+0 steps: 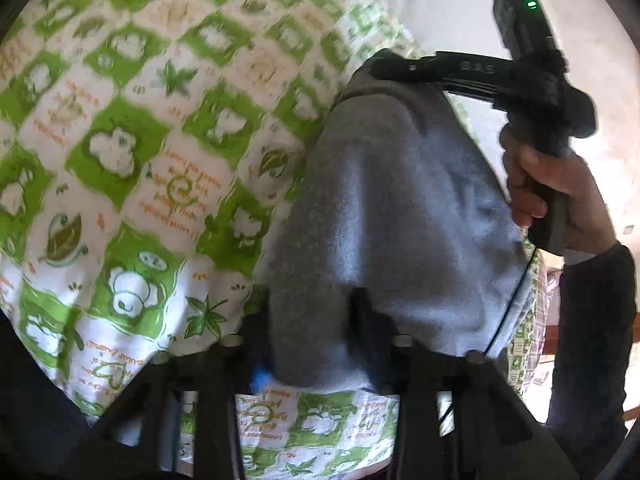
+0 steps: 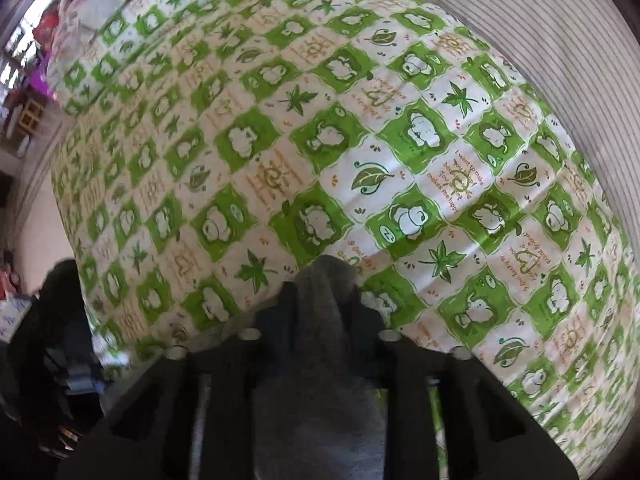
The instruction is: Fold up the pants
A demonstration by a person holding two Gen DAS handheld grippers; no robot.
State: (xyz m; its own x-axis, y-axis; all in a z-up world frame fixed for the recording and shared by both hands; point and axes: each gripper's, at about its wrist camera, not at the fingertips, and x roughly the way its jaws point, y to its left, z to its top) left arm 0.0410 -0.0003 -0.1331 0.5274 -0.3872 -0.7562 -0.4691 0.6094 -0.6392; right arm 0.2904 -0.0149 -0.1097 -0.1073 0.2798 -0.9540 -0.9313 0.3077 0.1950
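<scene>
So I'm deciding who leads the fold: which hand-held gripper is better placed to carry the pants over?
Right, probably. The right hand-held gripper pinches the far end of the grey pants; the left hand-held gripper clamps the near end.

A white cotton bedsheet printed with green squares, cartoon animals, leaves and orange lettering (image 2: 360,128) covers most of the surface and lies fairly smooth, with a few shallow creases. Beyond its far edge runs a pale fabric with thin grey stripes (image 2: 540,20). At the far left stands a blurred clutter of red and purple things (image 2: 44,48), too small to make out.
</scene>
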